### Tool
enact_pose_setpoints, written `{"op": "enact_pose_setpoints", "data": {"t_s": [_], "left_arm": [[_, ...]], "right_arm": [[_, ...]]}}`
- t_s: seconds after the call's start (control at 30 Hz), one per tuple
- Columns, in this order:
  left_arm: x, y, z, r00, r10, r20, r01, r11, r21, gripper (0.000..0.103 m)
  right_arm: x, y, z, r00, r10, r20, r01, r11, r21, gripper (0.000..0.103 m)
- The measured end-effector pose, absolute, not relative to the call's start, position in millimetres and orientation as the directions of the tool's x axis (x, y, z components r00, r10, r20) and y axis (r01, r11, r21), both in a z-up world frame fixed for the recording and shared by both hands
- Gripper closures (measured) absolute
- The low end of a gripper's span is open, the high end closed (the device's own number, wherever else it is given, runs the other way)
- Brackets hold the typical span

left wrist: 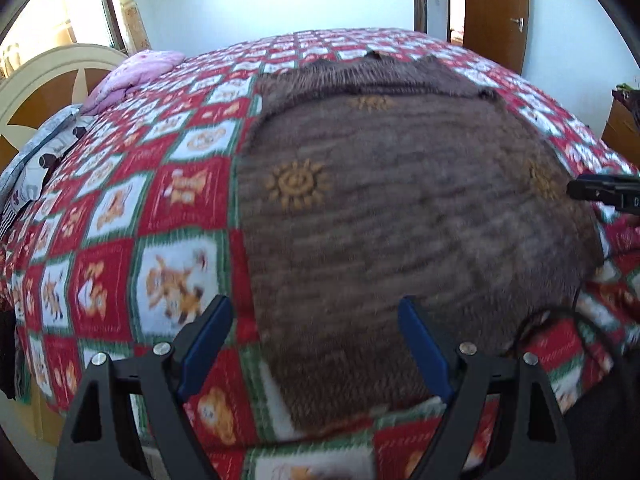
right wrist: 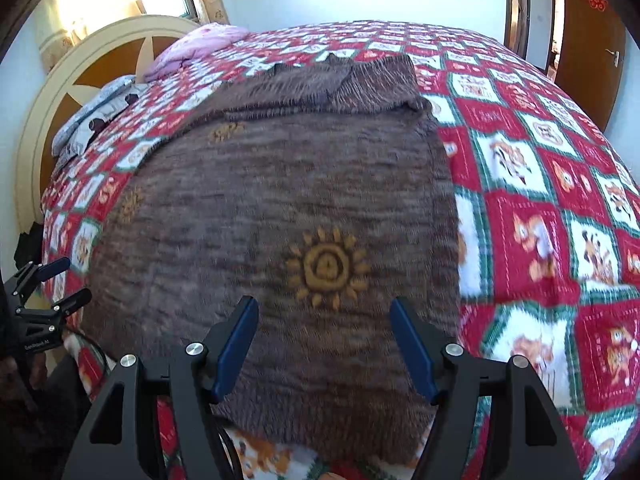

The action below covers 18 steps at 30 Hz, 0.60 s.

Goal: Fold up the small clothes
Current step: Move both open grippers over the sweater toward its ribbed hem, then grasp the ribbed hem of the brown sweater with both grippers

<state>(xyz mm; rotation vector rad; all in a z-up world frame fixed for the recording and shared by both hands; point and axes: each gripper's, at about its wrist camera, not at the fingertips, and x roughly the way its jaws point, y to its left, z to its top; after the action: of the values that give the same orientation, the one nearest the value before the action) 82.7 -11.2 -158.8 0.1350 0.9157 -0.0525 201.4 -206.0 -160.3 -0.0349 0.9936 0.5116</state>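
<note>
Brown and fuzzy, the sweater lies flat on the bed, near the close edge. It has yellow suns on it. Its far part is folded over, making a darker strip across the top. The bed cover is red, white and green squares with little animals. The left gripper hangs over the near left part of the sweater with its blue fingers spread wide, holding nothing. The right gripper hangs over the near right part, close to a sun, and it is spread wide too, with nothing in it. A pink pillow sits far off on the left by the round headboard. A brown door stands far away on the right.
</note>
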Motion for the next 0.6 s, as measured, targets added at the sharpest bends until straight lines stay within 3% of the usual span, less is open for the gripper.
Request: {"op": "enact_pose_setpoints", "data": {"t_s": [0.27,0.6], "left_arm": [[83,-2,-173,0.551,-0.014,-0.835,0.077,0.996,0.034,0.017],[82,0,-182,0.507,-0.057,-0.860,0.077,0.997,-0.020,0.032]], "right_arm": [[201,-236,-159,0.459,0.368,-0.808,-0.368,0.907,0.204,0.034],[188,-258,-159,0.432,0.341,-0.835,-0.330,0.921,0.206,0.034]]}}
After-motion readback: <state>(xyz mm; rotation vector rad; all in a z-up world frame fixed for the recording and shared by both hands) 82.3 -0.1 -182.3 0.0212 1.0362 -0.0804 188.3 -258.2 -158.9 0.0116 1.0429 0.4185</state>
